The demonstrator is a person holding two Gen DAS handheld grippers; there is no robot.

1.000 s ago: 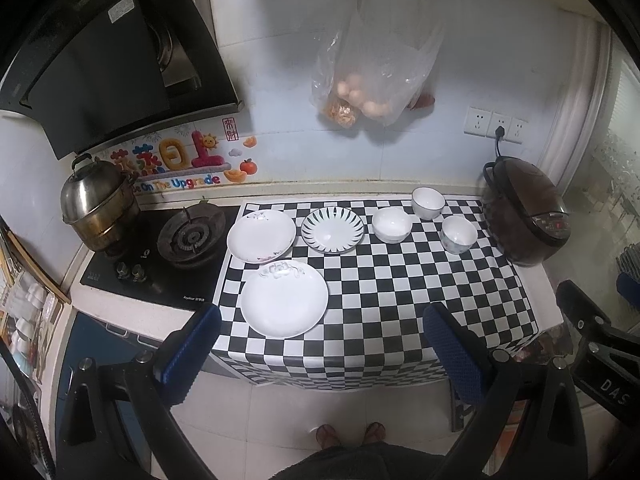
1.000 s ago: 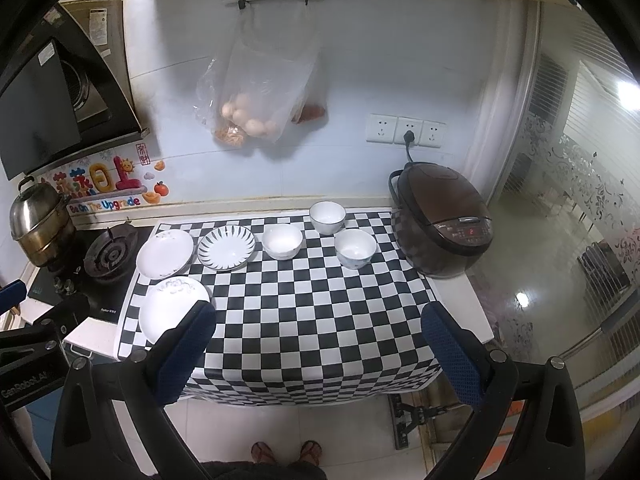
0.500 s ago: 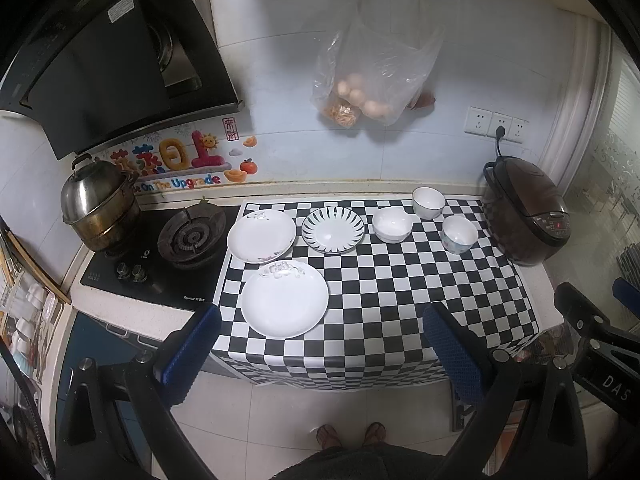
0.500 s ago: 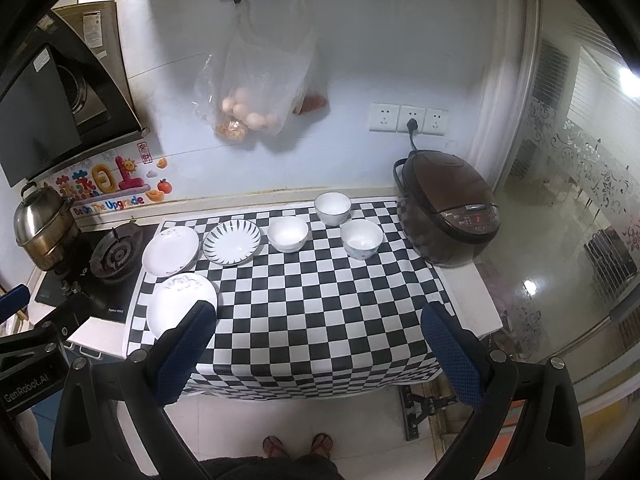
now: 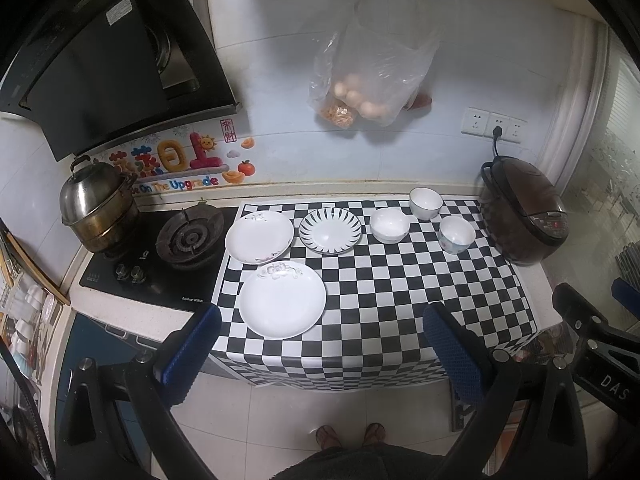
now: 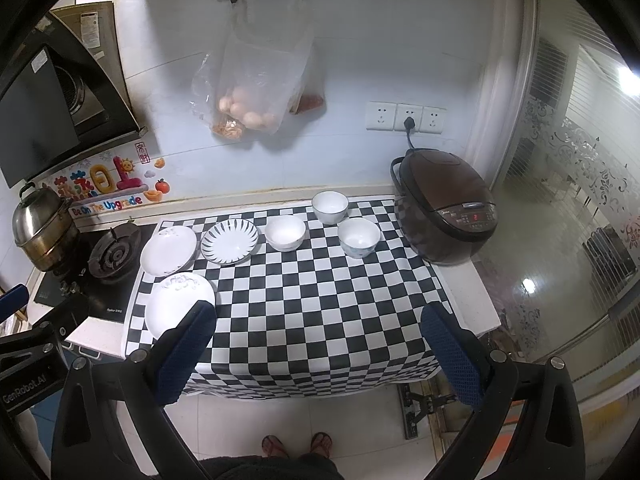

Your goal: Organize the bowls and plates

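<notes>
Three plates lie on the checkered counter (image 5: 400,300): a large white plate (image 5: 282,299) at the front left, a white flowered plate (image 5: 259,237) behind it, and a black-striped plate (image 5: 330,231) beside that. Three white bowls stand to the right: one in the middle (image 5: 389,225), one at the back (image 5: 425,203), one nearest the cooker (image 5: 457,234). My left gripper (image 5: 320,344) is open and empty, held high in front of the counter. My right gripper (image 6: 316,354) is open and empty too, equally far back. The plates (image 6: 180,304) and bowls (image 6: 359,237) also show in the right wrist view.
A brown rice cooker (image 5: 522,210) stands at the counter's right end. A gas hob (image 5: 188,236) and a steel pot (image 5: 96,208) are on the left under a black hood (image 5: 100,60). A plastic bag of eggs (image 5: 372,72) hangs on the wall.
Both grippers have drifted slightly; the right wrist view has shifted a little so the counter sits further right and higher. Nothing on the counter has moved.
</notes>
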